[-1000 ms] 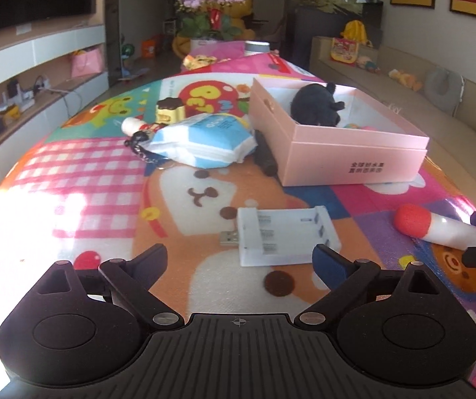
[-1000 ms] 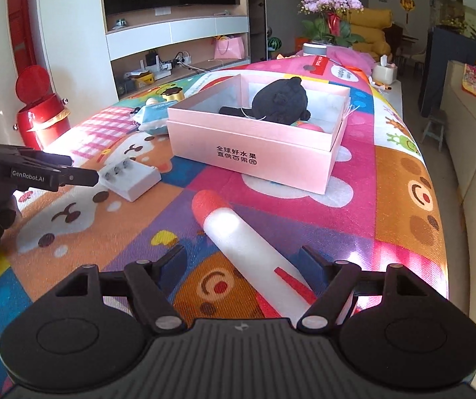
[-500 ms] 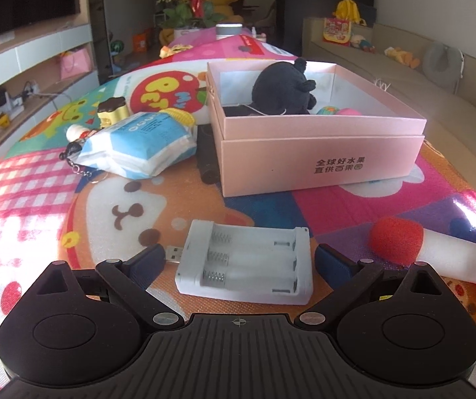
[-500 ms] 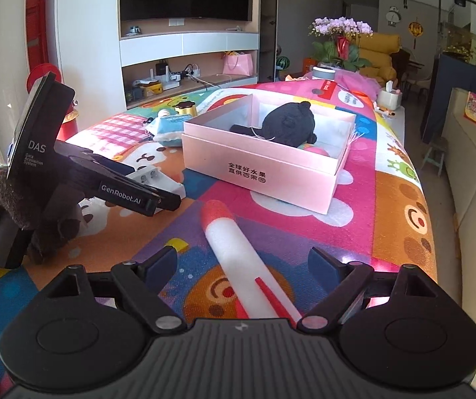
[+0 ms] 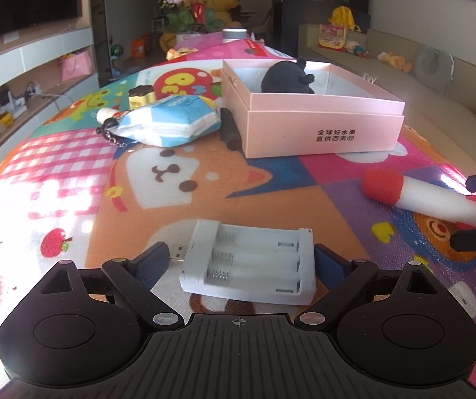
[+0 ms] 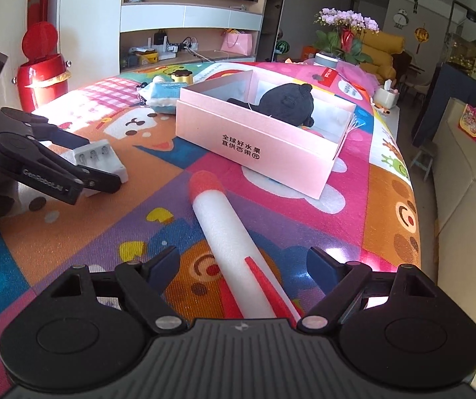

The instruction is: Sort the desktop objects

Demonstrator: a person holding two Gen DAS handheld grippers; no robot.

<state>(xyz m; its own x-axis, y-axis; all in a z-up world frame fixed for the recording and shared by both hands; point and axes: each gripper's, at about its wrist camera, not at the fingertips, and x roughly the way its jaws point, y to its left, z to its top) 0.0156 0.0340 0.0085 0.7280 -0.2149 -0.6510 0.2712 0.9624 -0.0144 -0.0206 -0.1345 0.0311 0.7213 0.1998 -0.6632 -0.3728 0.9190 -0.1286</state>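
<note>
We have both tools lined up on their own targets, each well short of the pink box (image 5: 321,123) that serves as our landmark. The left tool (image 5: 239,262) is spread around the white battery charger (image 5: 249,262), which lies flat on the bench (image 5: 71,199) nearer to us than the box; the right pad looks to be just at the charger's side, the left pad stands clear beyond the plug end, so nothing is pinched yet. The right tool (image 6: 241,266) straddles the foam rocket (image 6: 224,232), whose red tip points toward the box; its jaws are closing, the rocket between them with bare gaps on both sides. We judge that this pairing lets each hand carry one item to the box, where a black plush toy (image 6: 288,103) already sits (so the box is likely the sorting bin).

Left of the box lie a blue tissue pack (image 5: 171,119), a black pen-like thing (image 5: 229,129) and a key chain (image 5: 115,133).

The rocket's tail end is hidden under the right tool's body. What lies behind the toy in the box we cannot make out. The person's hands are out of view.
</note>
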